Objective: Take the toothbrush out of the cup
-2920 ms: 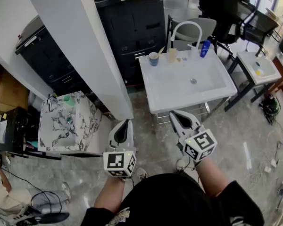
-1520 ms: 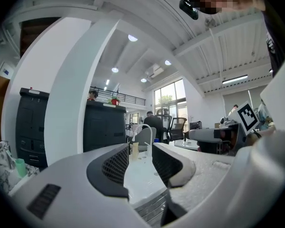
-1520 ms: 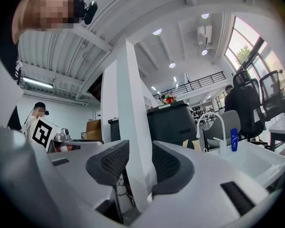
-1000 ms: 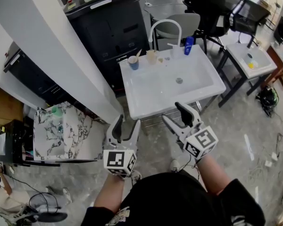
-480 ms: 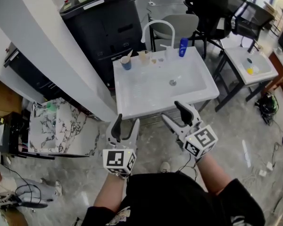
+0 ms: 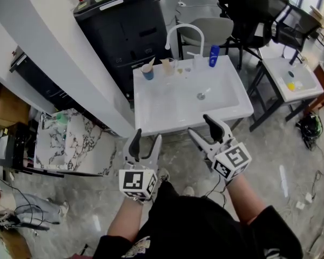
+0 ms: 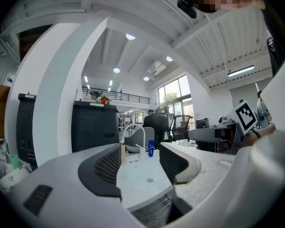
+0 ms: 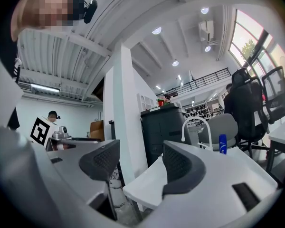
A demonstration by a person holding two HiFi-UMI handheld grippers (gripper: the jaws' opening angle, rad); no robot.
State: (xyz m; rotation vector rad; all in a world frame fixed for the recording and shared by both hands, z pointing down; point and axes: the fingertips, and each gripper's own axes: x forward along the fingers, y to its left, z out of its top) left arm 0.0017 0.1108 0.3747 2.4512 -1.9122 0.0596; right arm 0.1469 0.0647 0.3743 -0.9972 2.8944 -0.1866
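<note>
A blue cup stands on the back left rim of the white sink, with a pale toothbrush leaning out of it. Both grippers hang in front of the sink, well short of the cup. My left gripper is open and empty, below the sink's front left corner. My right gripper is open and empty at the front edge. In the left gripper view the open left gripper frames the sink; the cup is hidden there. The right gripper view shows the right gripper open beside the sink's corner.
A clear cup, a white arched faucet and a blue bottle line the sink's back rim. A black cabinet stands behind, a white pillar and a marble-patterned stand at left, chairs and a small table at right.
The sink has come closer to the grippers than 2.9 s ago, and the left jaws have spread open. Over the last second the view only shifted slightly.
</note>
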